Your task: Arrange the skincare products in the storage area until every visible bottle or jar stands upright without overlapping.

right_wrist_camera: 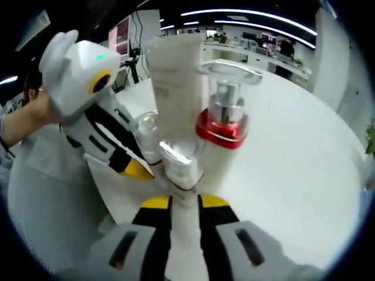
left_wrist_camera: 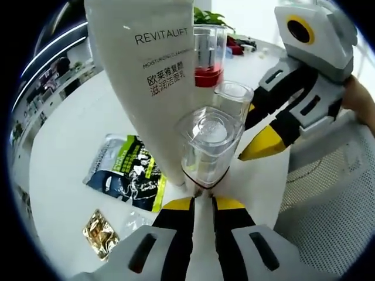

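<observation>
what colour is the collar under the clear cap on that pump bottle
Red. The pump bottle has a shiny red collar below its clear cap, clearest in the right gripper view.

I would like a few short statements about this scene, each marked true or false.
1. The tube reads REVITALIFT. True.
2. The red-collared bottle has a clear cap. True.
3. The sachets stand upright. False: they lie flat on the table.
4. The table is black. False: it is white.
5. A mesh basket is at the right of the left gripper view. True.
</observation>
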Demonstrator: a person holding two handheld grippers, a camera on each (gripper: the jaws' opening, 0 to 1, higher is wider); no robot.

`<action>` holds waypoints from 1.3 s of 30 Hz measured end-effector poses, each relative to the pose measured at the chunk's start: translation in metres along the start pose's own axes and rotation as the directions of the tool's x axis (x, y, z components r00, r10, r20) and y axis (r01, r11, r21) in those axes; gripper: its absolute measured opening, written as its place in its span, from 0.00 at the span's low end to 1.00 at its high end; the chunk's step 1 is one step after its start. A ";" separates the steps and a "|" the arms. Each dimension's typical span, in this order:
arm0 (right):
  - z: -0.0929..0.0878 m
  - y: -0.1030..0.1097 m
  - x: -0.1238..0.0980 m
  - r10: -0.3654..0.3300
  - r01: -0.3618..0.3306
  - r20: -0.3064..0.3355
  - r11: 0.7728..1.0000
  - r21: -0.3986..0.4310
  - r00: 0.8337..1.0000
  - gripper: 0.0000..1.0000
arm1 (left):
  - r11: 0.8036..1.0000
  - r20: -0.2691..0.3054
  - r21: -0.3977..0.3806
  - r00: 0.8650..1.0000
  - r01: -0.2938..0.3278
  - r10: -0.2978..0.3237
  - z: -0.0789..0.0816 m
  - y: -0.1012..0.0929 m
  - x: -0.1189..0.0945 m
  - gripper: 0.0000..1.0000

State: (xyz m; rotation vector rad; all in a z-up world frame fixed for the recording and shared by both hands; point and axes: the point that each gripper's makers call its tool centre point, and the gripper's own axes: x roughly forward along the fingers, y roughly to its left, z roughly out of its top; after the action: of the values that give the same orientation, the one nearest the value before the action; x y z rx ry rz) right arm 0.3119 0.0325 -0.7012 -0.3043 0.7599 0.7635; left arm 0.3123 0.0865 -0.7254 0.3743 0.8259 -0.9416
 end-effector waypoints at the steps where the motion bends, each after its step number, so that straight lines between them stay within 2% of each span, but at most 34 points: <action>1: 0.000 -0.001 0.000 -0.002 0.002 0.001 1.000 0.000 1.000 0.17 | 1.000 0.001 -0.003 1.000 0.002 -0.002 0.000 -0.001 0.000 0.07; 14: 0.000 -0.003 -0.001 -0.014 0.014 0.002 1.000 -0.006 1.000 0.16 | 0.999 0.017 -0.033 1.000 0.007 -0.006 0.005 -0.005 0.005 0.05; 39: -0.001 -0.005 -0.002 -0.027 0.027 0.001 0.999 -0.019 1.000 0.12 | 1.000 0.019 -0.010 1.000 0.008 -0.008 0.007 -0.008 0.007 0.05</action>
State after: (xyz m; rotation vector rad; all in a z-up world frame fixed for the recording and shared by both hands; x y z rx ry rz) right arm 0.3142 0.0274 -0.7003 -0.3310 0.7469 0.7453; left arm 0.3112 0.0741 -0.7262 0.3530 0.8147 -0.9471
